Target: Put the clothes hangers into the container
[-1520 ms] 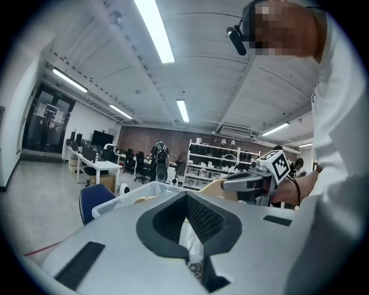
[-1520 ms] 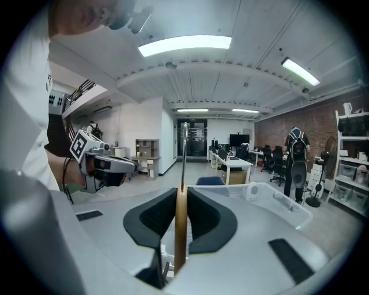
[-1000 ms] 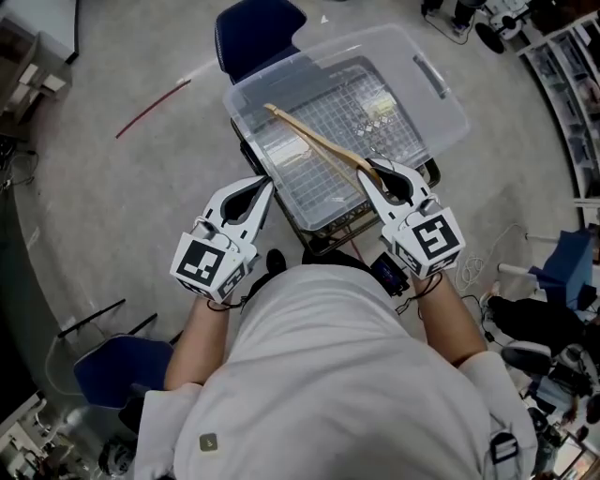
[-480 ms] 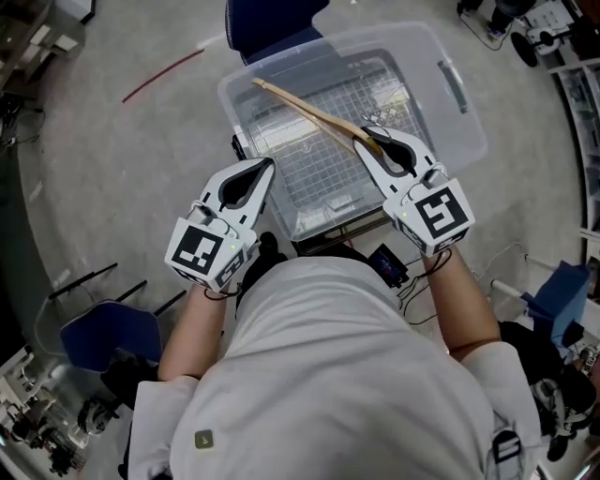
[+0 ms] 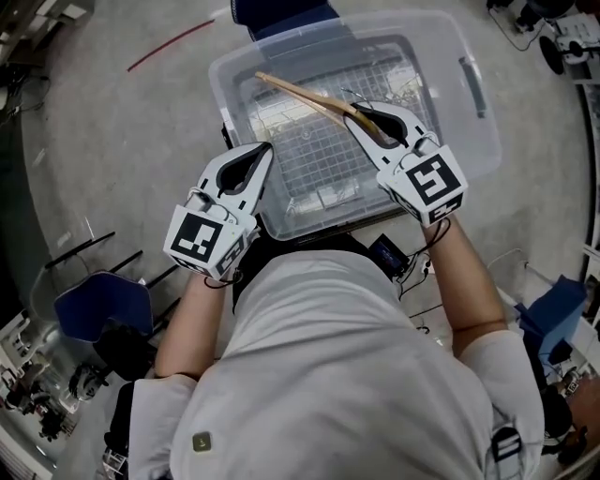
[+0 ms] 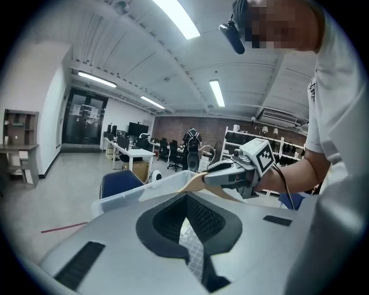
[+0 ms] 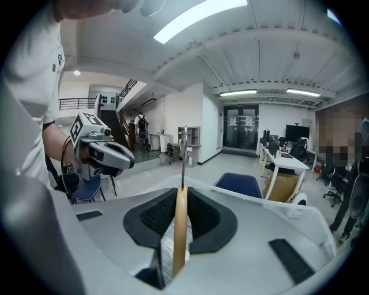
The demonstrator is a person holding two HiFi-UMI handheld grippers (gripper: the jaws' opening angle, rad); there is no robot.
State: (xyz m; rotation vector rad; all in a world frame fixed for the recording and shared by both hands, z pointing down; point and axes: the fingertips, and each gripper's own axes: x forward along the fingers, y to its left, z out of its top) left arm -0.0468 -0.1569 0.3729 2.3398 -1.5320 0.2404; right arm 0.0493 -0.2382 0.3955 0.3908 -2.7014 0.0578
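A clear plastic container point(image 5: 473, 141) with a wire grid showing at its bottom stands right in front of me. My right gripper point(image 5: 357, 118) is shut on one end of a wooden clothes hanger point(image 5: 300, 94), which slants up and left over the container's inside. In the right gripper view the hanger point(image 7: 179, 230) stands edge-on between the jaws, its metal hook point(image 7: 183, 155) pointing up. My left gripper point(image 5: 266, 150) hovers at the container's near left rim, jaws together and nothing in them. The left gripper view shows the right gripper point(image 6: 209, 177) with the hanger above the container wall point(image 6: 124, 199).
A blue chair point(image 5: 281, 11) stands just beyond the container and another blue chair point(image 5: 94, 309) is at my lower left. A red strip point(image 5: 173, 45) lies on the grey floor. Cables and a small device point(image 5: 389, 255) sit under the container's near edge.
Both grippers moved forward and lower, over the container's near side. The hanger went with the right gripper and now lies further inside the container's outline.
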